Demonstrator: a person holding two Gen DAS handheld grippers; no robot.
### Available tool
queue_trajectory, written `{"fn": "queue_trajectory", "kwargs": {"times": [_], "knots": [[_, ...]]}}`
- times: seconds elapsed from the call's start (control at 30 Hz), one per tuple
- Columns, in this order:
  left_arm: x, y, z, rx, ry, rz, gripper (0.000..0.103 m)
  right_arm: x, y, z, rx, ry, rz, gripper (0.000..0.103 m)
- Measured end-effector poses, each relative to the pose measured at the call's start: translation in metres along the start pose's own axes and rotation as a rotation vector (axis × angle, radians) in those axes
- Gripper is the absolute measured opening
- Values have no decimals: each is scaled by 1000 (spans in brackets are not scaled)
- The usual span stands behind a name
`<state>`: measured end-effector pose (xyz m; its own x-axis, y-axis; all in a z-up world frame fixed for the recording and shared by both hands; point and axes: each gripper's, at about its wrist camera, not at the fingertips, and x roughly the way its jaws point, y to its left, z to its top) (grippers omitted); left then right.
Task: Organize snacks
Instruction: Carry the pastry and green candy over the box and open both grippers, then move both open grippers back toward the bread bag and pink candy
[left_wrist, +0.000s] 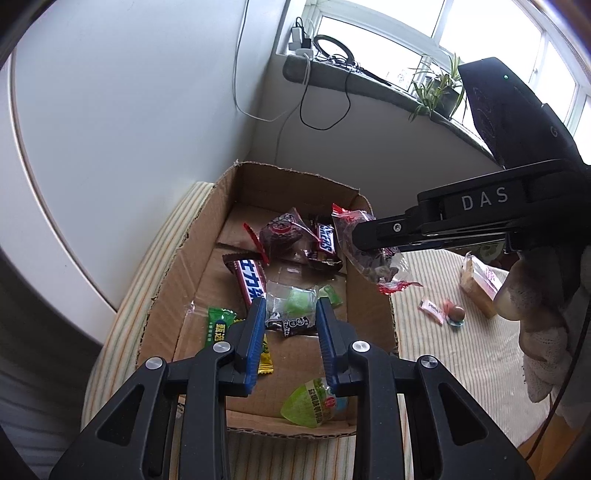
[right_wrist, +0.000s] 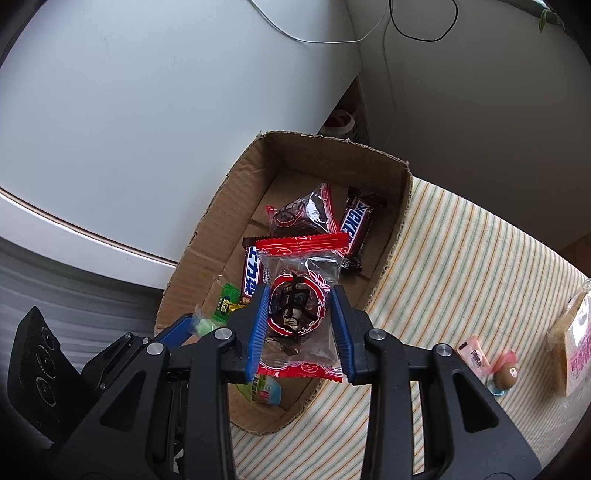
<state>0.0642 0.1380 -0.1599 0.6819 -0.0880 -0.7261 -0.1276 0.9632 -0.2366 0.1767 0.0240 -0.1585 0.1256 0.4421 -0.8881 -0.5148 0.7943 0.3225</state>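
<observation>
You have the cardboard box (right_wrist: 391, 236) on the striped cloth (right_wrist: 461, 258), hard against the cabinet (right_wrist: 147, 110) on its left. In the box lie two chocolate bars (right_wrist: 356, 225), a date pack (right_wrist: 303, 214) between them, and small sweets (left_wrist: 221, 325) nearer you. Your right gripper (right_wrist: 301, 325) holds a second date pack (right_wrist: 299, 310) above the box; your left gripper (left_wrist: 290, 314) holds a jelly sweet (left_wrist: 295, 306) over it. Right of the box, on the cloth, lie a candy (right_wrist: 472, 356), a ball sweet (right_wrist: 508, 374) and a wafer pack (right_wrist: 572, 339).

Clear red-edged date packet (right_wrist: 298, 310) and perhaps green-candy packet (left_wrist: 291, 308), both above cardboard box (left_wrist: 373, 306).
</observation>
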Motion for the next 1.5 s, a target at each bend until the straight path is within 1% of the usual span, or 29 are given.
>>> {"fn": "queue_trajectory", "kwargs": {"times": [0.3,0.33,0.37,0.4,0.43,0.47,0.5,0.53,0.57,0.63,0.77,1.13,1.33,1.5], "knots": [[0,-1,0,-4,6,-1,27,8,8,1,-24,7,4,35],[1,-1,0,-4,8,0,27,9,9,1,-25,5,3,35],[1,-1,0,-5,8,4,31,9,9,1,-26,5,2,35],[1,-1,0,-7,8,8,39,9,9,2,-24,6,4,37],[0,-1,0,-10,8,11,44,9,9,2,-23,7,6,45],[0,0,0,-11,6,11,50,9,9,2,-20,5,9,49],[-1,0,0,-9,1,13,51,8,8,2,-18,-1,11,58],[-1,-1,0,-7,0,14,51,7,8,2,-16,-8,11,64],[-1,-1,0,-5,4,16,54,6,8,2,-16,-15,11,66],[0,-2,1,-2,10,22,56,3,8,2,-17,-24,17,66],[0,-4,1,2,6,27,56,-2,6,0,-21,-32,3,66],[-2,-13,4,5,5,26,56,-30,-15,-7,0,-90,11,66],[-7,-18,5,-1,6,7,56,-61,-37,-20,-11,-154,13,66],[-12,-33,4,26,-2,-11,56,-91,-68,-45,-7,-239,-29,66]]}}
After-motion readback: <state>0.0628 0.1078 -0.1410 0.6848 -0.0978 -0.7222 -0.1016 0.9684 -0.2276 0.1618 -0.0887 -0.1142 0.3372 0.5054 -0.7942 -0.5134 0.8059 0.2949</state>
